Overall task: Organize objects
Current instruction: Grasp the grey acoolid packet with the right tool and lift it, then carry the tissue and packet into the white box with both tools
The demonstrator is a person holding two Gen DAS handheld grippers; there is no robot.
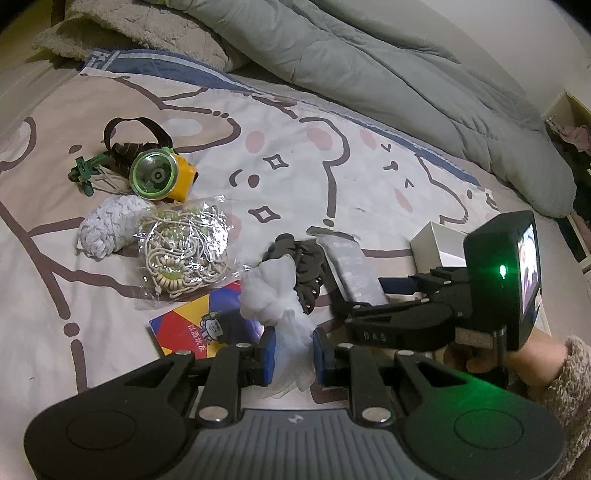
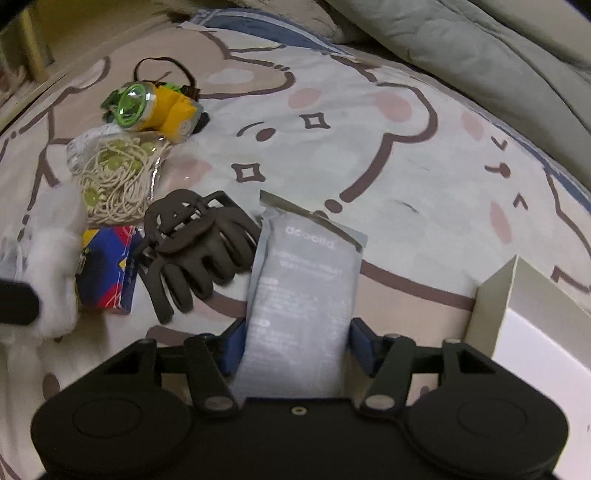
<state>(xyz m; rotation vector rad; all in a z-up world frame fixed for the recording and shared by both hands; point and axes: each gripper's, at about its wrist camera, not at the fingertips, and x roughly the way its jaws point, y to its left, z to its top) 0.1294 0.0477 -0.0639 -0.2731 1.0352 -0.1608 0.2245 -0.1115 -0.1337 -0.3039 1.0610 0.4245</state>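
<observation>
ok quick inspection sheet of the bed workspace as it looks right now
surface: bed sheet with cartoon bear print
job's things: grey packet, dark hair claw, white cloth, colourful booklet, yellow headlamp, bag of cord, white roll, open white box at the right
clutter: green plastic piece beside the headlamp
grippers: left gripper shut on the white cloth; right gripper around the grey packet, pads touching its sides
cables: nothing seen
surroundings: grey-green duvet bunched behind, fleece blanket at the head

The hair clip [image 2: 192, 254] lies between the booklet [image 2: 107, 273] and the packet [image 2: 303, 306].
</observation>
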